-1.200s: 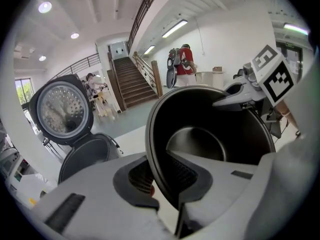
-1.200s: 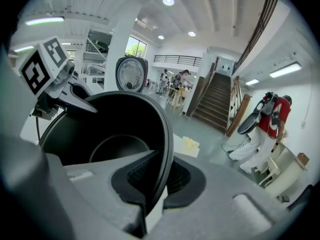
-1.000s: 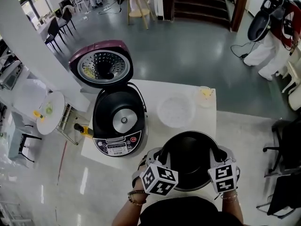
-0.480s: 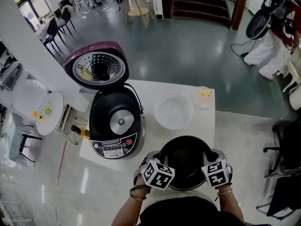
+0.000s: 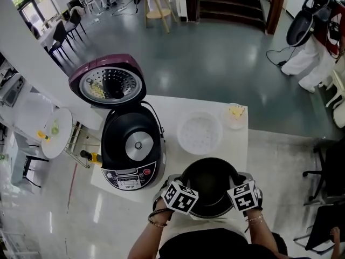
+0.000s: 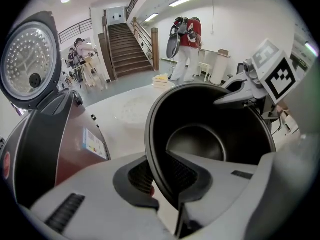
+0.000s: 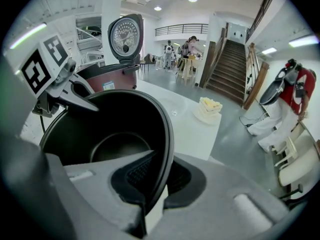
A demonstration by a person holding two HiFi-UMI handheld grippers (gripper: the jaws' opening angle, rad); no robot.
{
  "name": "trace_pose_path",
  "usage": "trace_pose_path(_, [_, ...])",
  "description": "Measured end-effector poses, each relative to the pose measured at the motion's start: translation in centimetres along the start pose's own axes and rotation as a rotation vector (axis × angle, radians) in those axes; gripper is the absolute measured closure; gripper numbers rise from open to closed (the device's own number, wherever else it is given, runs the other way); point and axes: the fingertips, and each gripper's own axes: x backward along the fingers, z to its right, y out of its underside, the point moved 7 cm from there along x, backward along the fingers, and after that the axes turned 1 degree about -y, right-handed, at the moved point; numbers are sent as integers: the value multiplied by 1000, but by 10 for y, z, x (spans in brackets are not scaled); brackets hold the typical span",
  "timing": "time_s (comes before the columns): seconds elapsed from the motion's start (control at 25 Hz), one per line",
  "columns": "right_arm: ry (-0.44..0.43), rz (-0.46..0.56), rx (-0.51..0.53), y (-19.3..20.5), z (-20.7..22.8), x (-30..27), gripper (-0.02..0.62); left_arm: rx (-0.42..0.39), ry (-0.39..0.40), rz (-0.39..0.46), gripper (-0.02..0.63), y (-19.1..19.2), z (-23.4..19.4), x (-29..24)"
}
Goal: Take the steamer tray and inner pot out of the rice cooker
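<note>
I hold the black inner pot (image 5: 210,183) between both grippers, low over the white table's (image 5: 167,109) near edge, right of the open rice cooker (image 5: 132,144). My left gripper (image 5: 185,183) is shut on the pot's left rim; in the left gripper view the pads (image 6: 150,176) pinch the rim of the pot (image 6: 200,139). My right gripper (image 5: 237,183) is shut on the opposite rim (image 7: 167,149), with the pot (image 7: 110,134) empty inside. The white steamer tray (image 5: 200,132) lies on the table behind the pot. Whether the pot's base touches the table is hidden.
The cooker's maroon lid (image 5: 106,83) stands open at the back left. A small dish of yellow food (image 5: 235,114) sits at the table's far right corner. A round white side table (image 5: 51,131) stands to the left, and dark chairs (image 5: 326,171) to the right.
Both grippers have come down with the pot, which has sunk toward the table's near edge and looks smaller from the head view. The cooker and the tray have stayed put.
</note>
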Motion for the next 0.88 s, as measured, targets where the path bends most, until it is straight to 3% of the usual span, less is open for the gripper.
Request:
trace_pose_path(0.44, [-7,3,-6,-14,15,-18,574,6,1,14,557,-17,-16,-13])
trace_pose_path(0.8, [2,40,20,-18,17,-14,558,44,-13,173,548,-20,-19,-9])
trace_pose_path(0.88, [16,61,35,-19,17,-12,507,50,-33,211,533,-21,-23,-1])
